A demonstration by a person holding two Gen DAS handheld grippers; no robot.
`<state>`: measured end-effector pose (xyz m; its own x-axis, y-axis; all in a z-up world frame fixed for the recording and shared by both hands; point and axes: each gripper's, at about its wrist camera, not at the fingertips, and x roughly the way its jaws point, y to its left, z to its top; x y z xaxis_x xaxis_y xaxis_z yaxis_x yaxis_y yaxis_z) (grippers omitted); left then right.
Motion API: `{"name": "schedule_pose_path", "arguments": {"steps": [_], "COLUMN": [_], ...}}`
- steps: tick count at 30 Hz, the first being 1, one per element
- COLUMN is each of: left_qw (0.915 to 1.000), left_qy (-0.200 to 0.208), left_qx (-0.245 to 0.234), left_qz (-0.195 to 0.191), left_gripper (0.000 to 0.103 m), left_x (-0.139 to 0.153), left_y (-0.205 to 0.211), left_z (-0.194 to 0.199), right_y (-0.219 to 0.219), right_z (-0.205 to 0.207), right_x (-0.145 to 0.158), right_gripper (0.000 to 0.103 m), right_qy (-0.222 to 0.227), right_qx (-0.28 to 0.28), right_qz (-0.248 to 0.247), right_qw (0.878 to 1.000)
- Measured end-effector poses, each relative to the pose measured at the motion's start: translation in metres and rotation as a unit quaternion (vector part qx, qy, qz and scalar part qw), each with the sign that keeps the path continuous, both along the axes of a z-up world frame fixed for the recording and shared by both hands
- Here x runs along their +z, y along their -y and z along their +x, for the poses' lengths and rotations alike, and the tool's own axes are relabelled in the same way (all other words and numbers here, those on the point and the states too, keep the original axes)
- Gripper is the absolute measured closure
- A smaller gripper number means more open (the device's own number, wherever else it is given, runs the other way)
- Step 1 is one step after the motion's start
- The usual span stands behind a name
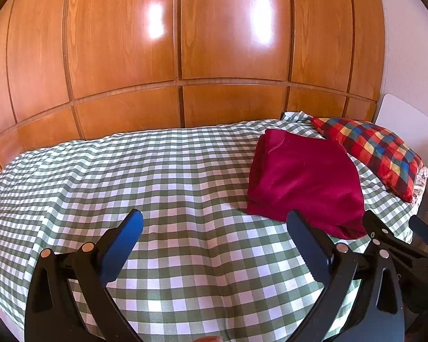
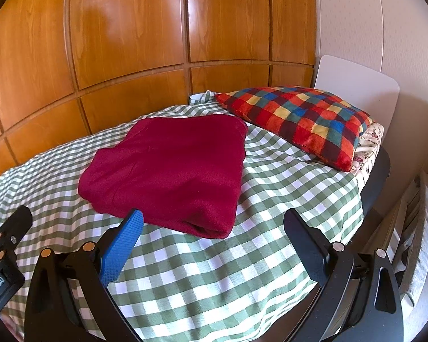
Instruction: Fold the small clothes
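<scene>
Garment first: the dark red garment (image 2: pixel 168 171) lay on the bed (image 2: pixel 214 270), already squared into a thick, neat packet with its rolled fold edge toward us and no sleeve or hem trailing loose. From the right wrist view it sat at about eleven o'clock from our right claw (image 2: pixel 214 228), near it but not touching; from the left wrist view it lay at about one o'clock from our left claw (image 1: pixel 215 228), whose far finger overlapped its near corner in the picture, though we could not tell whether they met. A multicoloured check pillow (image 2: pixel 299 119) rested just beyond the garment at its two o'clock side, against a white headboard (image 2: pixel 356 85), and wooden wardrobe panels (image 1: pixel 185 42) closed off the far side of the bed.

We held both claws wide, fingers well apart, with nothing between them. The right claw also showed at the four o'clock edge of the left wrist view (image 1: pixel 396 228), just beside the left claw.

We judged the folding of this piece to be done or all but done, so the step in hand looked like a release and a pull-back rather than a fresh crease. No other small clothes showed on the checked cover. The next move, as we read it, called either for a light press to flatten the packet or for fetching another piece from out of sight; if we lifted this one, both claws would need to pinch the thick near edge together, or the layers might slide apart.
</scene>
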<state>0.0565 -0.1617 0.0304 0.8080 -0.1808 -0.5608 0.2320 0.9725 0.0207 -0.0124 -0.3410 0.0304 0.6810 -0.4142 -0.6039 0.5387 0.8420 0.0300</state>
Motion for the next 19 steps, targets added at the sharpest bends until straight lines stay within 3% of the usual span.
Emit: {"name": "schedule_pose_path", "arguments": {"steps": [8, 19], "left_qw": [1.0, 0.9995], "left_qy": [0.0, -0.029], "left_qx": [0.0, 0.003], "left_qz": [-0.004, -0.009], "left_gripper": [0.003, 0.003], "left_x": [-0.001, -0.01], "left_y": [0.0, -0.002], "left_z": [0.0, 0.007], "right_y": [0.002, 0.006], "right_z": [0.003, 0.004], "right_x": [-0.001, -0.003], "right_gripper": [0.005, 0.005], "right_qy": [-0.004, -0.003], "right_qx": [0.006, 0.006], "right_qz": [-0.003, -0.002], "right_qw": [1.0, 1.0]}}
